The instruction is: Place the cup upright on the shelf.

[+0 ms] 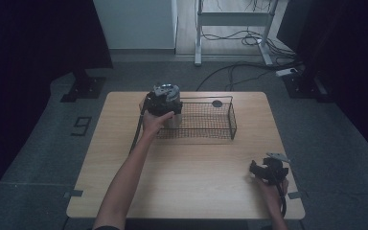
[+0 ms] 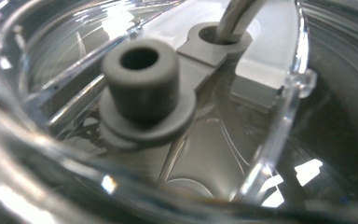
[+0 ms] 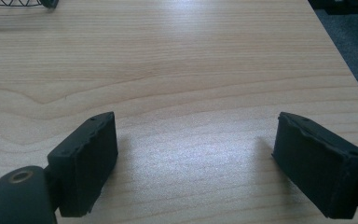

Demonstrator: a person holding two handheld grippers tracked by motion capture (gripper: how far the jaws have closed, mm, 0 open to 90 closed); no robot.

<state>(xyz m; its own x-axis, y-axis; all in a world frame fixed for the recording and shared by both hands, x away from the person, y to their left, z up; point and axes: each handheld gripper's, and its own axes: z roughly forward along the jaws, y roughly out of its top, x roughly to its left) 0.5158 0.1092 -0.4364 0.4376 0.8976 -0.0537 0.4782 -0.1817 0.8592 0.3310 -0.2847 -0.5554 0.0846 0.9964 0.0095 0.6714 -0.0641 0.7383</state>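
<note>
A clear plastic cup (image 1: pixel 168 91) with a clear lid stands at the left end of a black wire basket (image 1: pixel 233 122) at the back of the wooden table. A hand holds my left gripper (image 1: pixel 160 105) right against the cup's near side. The left gripper view is pressed close to the lid (image 2: pixel 270 140), with its grey rubber stopper (image 2: pixel 140 84) and a pale straw (image 2: pixel 238 16); the jaws are hidden there. My right gripper (image 1: pixel 255 168) sits low at the table's front right, open, with bare wood between its fingertips (image 3: pixel 196 163).
A small dark round object (image 1: pixel 217 103) lies at the basket's back right. The table's right edge (image 3: pixel 349 79) runs close beside the right gripper. Cables and desk legs (image 1: pixel 199 33) are on the floor beyond the table.
</note>
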